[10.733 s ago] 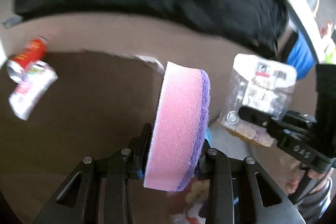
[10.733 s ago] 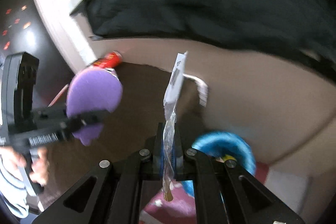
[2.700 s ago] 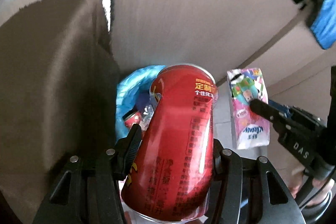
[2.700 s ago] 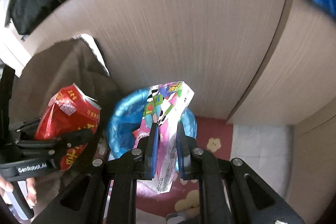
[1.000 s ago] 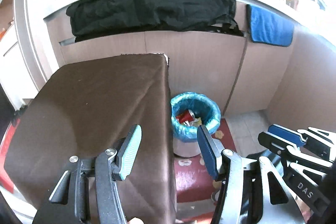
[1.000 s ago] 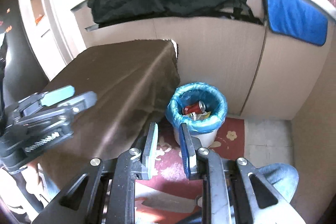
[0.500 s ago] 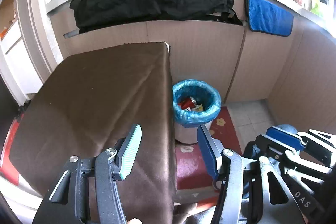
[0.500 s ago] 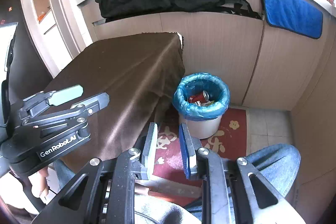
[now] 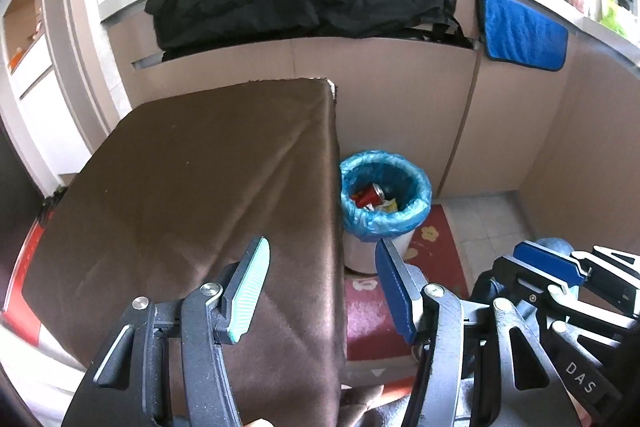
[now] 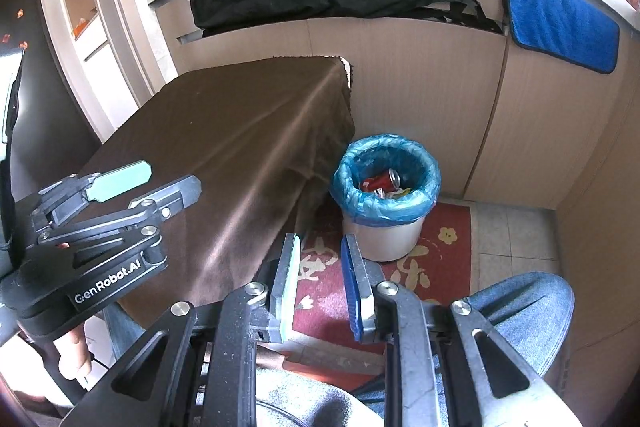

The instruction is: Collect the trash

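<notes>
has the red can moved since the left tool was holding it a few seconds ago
Yes. The red can now lies inside the blue-lined trash bin beside the brown-covered table; the left tool is open, empty.

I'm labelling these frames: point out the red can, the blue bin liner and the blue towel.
red can (image 10: 380,181), right wrist view, on its side wall.
blue bin liner (image 10: 390,207), right wrist view, near rim fold.
blue towel (image 9: 520,31), left wrist view, cloth middle.
</notes>
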Tool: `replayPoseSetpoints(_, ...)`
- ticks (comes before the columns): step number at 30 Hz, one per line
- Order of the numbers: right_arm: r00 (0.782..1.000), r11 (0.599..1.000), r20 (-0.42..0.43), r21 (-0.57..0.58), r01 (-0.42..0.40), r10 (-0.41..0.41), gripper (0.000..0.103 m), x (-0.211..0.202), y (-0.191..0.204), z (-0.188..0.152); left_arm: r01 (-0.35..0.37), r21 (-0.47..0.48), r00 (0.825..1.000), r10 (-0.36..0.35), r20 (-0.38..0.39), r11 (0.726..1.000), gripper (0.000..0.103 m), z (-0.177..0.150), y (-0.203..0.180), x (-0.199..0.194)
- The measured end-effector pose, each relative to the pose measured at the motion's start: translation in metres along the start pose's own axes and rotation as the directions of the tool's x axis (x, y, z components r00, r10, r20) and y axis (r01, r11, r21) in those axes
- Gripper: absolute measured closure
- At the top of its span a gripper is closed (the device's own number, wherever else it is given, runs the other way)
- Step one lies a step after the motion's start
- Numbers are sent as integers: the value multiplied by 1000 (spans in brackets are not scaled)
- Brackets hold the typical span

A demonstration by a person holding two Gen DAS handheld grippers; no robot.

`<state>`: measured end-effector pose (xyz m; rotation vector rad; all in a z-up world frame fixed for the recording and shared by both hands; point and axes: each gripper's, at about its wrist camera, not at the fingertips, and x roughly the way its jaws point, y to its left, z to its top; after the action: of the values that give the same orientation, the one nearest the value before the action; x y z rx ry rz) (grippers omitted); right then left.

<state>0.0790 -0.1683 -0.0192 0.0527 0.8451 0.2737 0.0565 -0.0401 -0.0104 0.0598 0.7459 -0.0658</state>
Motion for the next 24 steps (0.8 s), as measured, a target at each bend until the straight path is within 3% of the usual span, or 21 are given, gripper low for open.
replayPoseSetpoints(24,1000,1000,-11,-18,-11,11,82,3,-1,1,10,-6,1000,-10,-10,1000,47,-5,2,-1)
